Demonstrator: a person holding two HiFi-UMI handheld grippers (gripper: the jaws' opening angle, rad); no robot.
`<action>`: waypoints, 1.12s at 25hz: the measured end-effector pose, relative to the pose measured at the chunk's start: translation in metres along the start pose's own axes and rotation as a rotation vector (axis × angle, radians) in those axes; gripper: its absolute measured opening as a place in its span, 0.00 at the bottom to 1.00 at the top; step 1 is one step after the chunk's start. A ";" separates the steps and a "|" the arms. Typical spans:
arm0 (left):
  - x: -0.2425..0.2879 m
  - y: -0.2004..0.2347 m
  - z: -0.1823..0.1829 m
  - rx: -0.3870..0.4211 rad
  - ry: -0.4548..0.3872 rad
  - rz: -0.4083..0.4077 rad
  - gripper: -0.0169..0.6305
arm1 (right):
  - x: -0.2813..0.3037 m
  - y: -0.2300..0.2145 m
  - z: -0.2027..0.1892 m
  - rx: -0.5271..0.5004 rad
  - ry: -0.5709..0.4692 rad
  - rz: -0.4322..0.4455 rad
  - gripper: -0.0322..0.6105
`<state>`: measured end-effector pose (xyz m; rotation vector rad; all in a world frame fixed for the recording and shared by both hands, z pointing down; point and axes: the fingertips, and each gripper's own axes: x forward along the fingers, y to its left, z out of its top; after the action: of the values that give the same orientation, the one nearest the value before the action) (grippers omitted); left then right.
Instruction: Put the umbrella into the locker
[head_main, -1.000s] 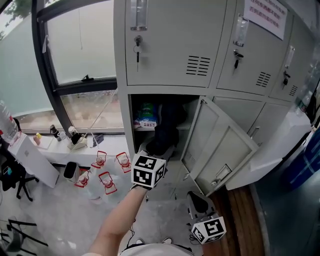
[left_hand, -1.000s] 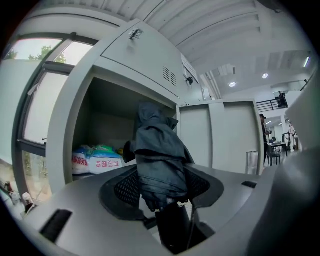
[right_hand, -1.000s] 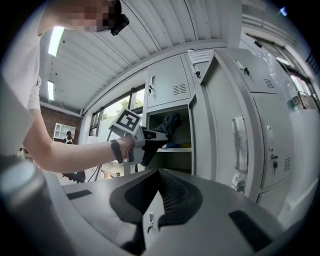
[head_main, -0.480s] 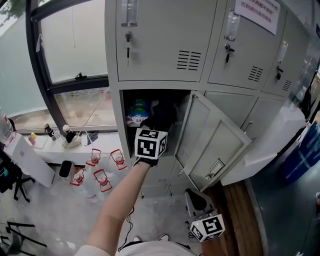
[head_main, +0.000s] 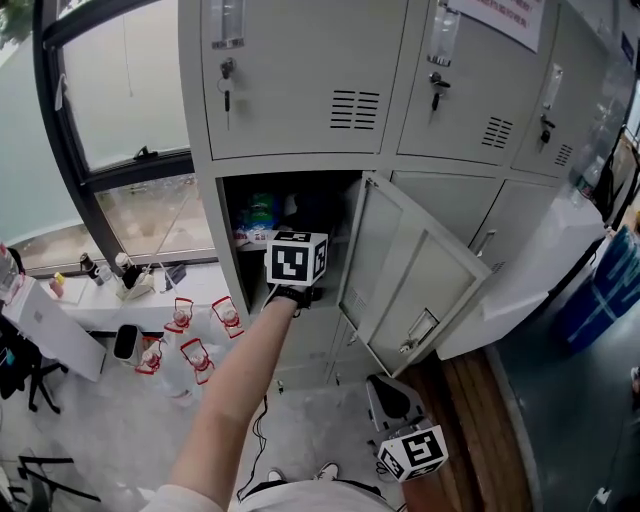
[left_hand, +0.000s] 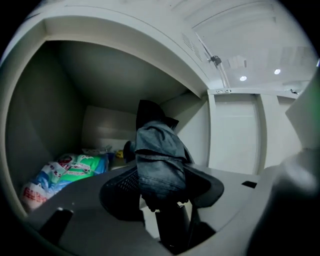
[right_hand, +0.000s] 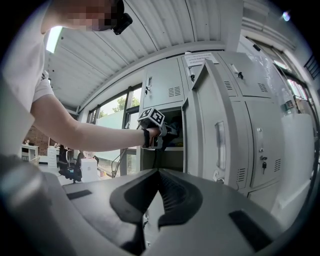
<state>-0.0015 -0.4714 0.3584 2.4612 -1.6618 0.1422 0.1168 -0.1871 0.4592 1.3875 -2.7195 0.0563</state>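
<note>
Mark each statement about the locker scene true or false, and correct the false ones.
1. The left gripper is shut on the folded umbrella. True.
2. The door of the locker that the left gripper reaches into is closed. False: it stands open, swung out to the right.
3. That locker has nothing else in it. False: a green and blue packet lies at its left side.
4. The right gripper holds nothing. True: its jaws are together and empty, low down and away from the locker.
</note>
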 end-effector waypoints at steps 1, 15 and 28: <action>0.003 0.000 0.000 0.003 0.003 0.004 0.39 | -0.001 -0.002 0.000 0.000 0.001 -0.004 0.08; 0.031 0.019 0.004 -0.030 0.022 0.062 0.39 | 0.019 -0.005 0.006 -0.012 -0.006 0.031 0.08; 0.060 0.022 -0.010 0.004 0.130 0.141 0.40 | 0.028 -0.018 0.001 0.017 0.016 0.023 0.08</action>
<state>0.0002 -0.5319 0.3801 2.2827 -1.7782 0.3169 0.1149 -0.2205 0.4605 1.3542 -2.7286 0.0911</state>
